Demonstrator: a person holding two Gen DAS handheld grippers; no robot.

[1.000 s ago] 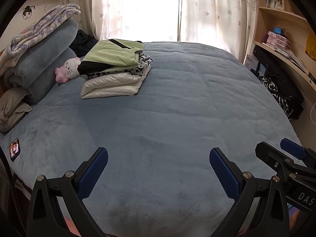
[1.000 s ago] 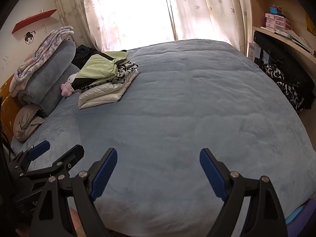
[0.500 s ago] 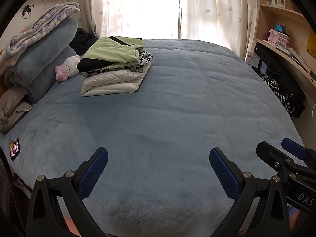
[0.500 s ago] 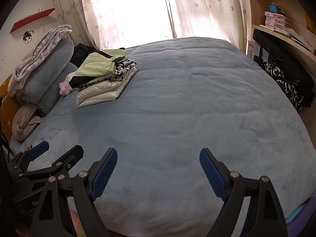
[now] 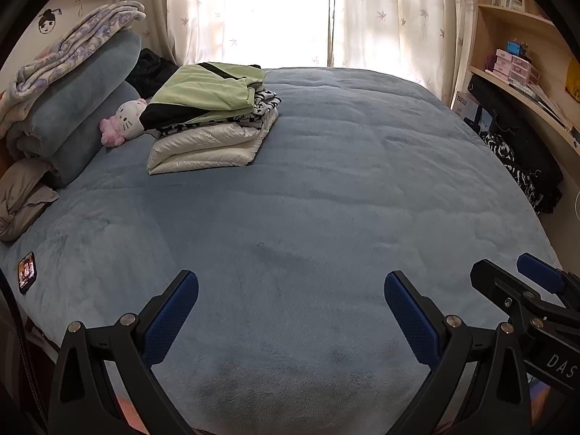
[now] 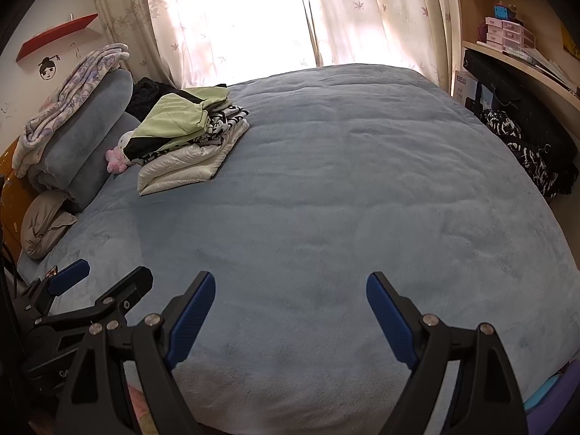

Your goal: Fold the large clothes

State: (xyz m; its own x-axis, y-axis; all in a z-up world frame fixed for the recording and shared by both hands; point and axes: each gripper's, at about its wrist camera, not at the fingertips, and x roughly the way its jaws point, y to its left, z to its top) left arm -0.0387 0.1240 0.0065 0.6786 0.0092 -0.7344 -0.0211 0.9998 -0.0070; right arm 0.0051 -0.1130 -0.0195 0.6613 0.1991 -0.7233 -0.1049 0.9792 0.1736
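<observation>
A stack of folded clothes (image 5: 214,123) (image 6: 188,141) lies at the far left of the bed, a light green and black garment on top, a black-and-white patterned one under it, a white puffy jacket at the bottom. My left gripper (image 5: 290,290) hangs open over the near edge of the blue bedspread (image 5: 344,188), nothing between its blue pads. My right gripper (image 6: 290,290) is open too, empty, beside the left one. Each shows at the edge of the other's view, the right gripper (image 5: 507,279) and the left gripper (image 6: 108,275).
Rolled blue blankets (image 5: 79,108), a patterned throw and a pink-and-white plush toy (image 5: 123,123) sit at the left by the stack. A beige pillow (image 5: 21,199) and a phone (image 5: 26,272) lie near the left edge. Dark clothes (image 5: 522,166) hang off shelves at the right.
</observation>
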